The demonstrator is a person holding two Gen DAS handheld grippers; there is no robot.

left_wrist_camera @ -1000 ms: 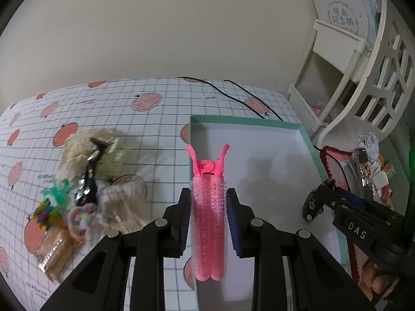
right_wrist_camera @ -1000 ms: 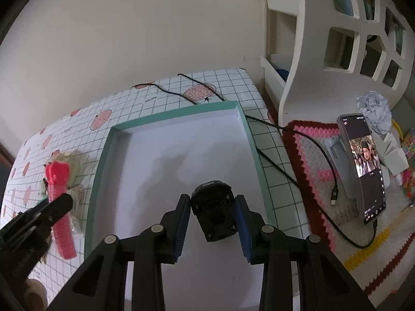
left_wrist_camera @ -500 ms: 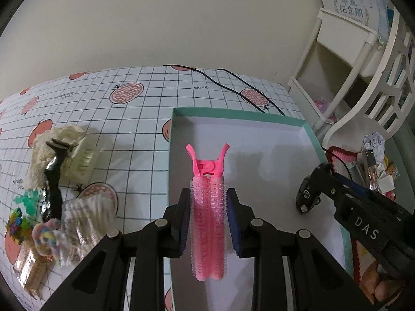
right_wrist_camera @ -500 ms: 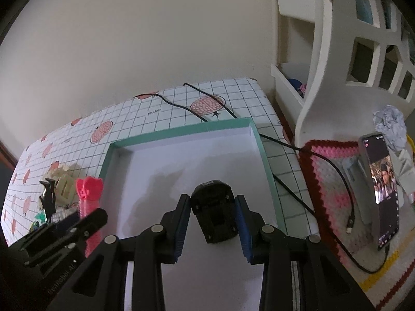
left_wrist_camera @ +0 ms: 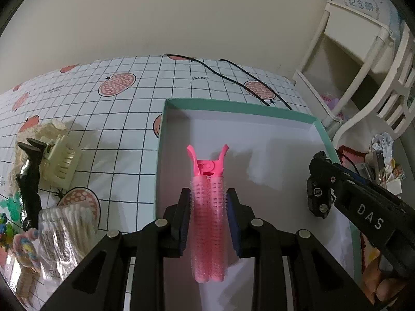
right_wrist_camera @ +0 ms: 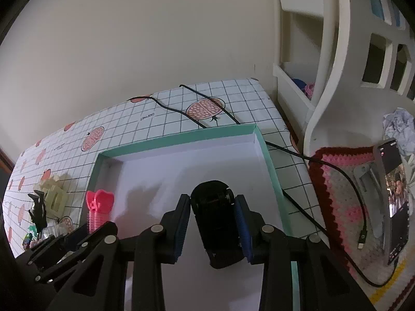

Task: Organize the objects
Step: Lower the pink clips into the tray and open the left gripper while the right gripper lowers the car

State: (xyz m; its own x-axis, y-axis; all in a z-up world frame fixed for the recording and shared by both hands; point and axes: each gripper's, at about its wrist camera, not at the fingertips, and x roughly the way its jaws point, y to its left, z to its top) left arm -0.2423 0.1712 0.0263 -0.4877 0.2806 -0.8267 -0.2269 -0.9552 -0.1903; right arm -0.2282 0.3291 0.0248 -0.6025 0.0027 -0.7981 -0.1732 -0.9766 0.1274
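Both hand-held grippers loaded above teal-rimmed box [left_wrist_camera: 234, 106]: pink hair clip [left_wrist_camera: 208, 207], black toy car [right_wrist_camera: 218, 220].

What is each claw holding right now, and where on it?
Left claw: pink hair-roller clip, pinched across its roller barrels. Right claw: small black toy car, gripped by its sides.

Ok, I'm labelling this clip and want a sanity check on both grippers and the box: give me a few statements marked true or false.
1. The left gripper is shut on the pink hair roller clip. True.
2. The right gripper is open and holds nothing. False: it is shut on the black toy car.
3. The teal-rimmed box already holds several items. False: its white floor looks bare; both held items hang over it.
4. The cream claw clip lies on the checked tablecloth, outside the box. True.
5. A phone lies inside the box. False: it stands outside, over the crocheted mat.
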